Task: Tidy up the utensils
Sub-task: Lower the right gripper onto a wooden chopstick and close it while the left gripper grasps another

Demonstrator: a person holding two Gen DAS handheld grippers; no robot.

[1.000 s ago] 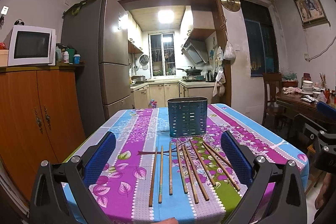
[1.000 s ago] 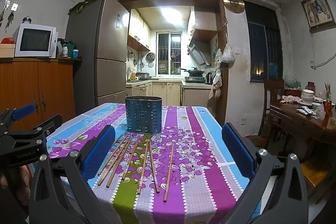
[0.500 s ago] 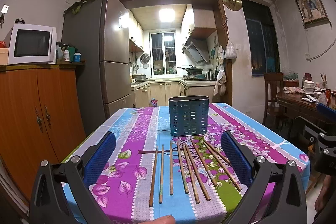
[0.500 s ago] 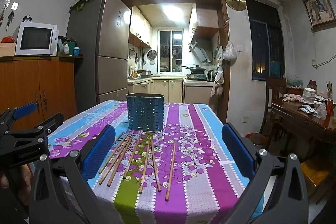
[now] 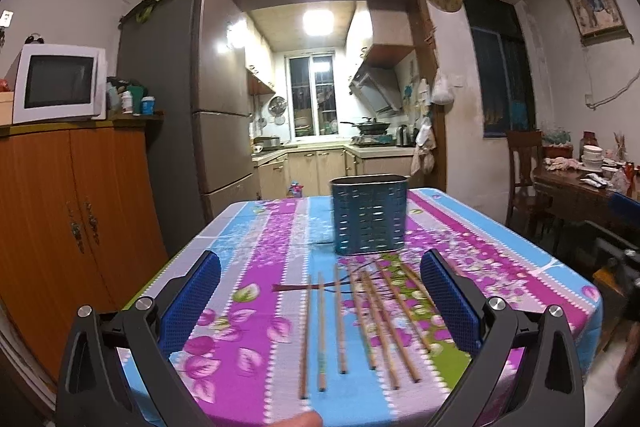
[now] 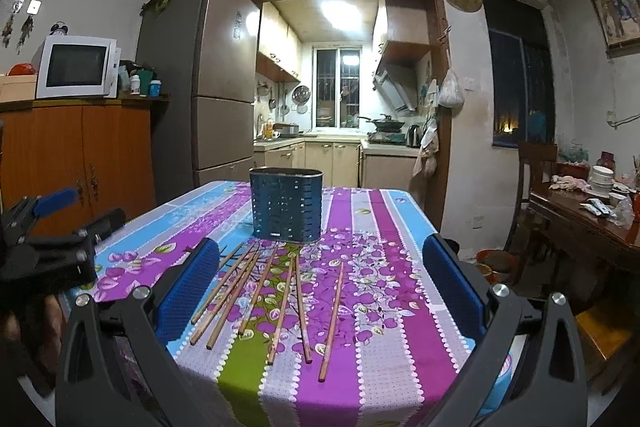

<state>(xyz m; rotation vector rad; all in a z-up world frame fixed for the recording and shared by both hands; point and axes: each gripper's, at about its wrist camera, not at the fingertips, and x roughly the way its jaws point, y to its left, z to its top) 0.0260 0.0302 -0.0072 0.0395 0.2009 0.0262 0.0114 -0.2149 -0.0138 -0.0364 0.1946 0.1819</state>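
Several wooden chopsticks (image 5: 362, 323) lie fanned out on the flowered tablecloth (image 5: 256, 291), in front of a dark blue perforated utensil holder (image 5: 369, 214). My left gripper (image 5: 320, 299) is open and empty, held above the table's near edge short of the chopsticks. In the right wrist view the chopsticks (image 6: 276, 297) and the holder (image 6: 286, 205) show again. My right gripper (image 6: 320, 287) is open and empty, above the near edge. The left gripper (image 6: 48, 247) shows at the far left of that view.
A wooden cabinet (image 5: 72, 211) with a microwave (image 5: 60, 83) stands left, a fridge (image 5: 200, 107) behind it. A dark wooden table (image 6: 580, 223) with bowls and a chair (image 6: 536, 167) stand right. The kitchen opens beyond the table.
Both grippers have moved a little forward and lower towards the table; the chopsticks and holder look nearer. Nothing was picked up.
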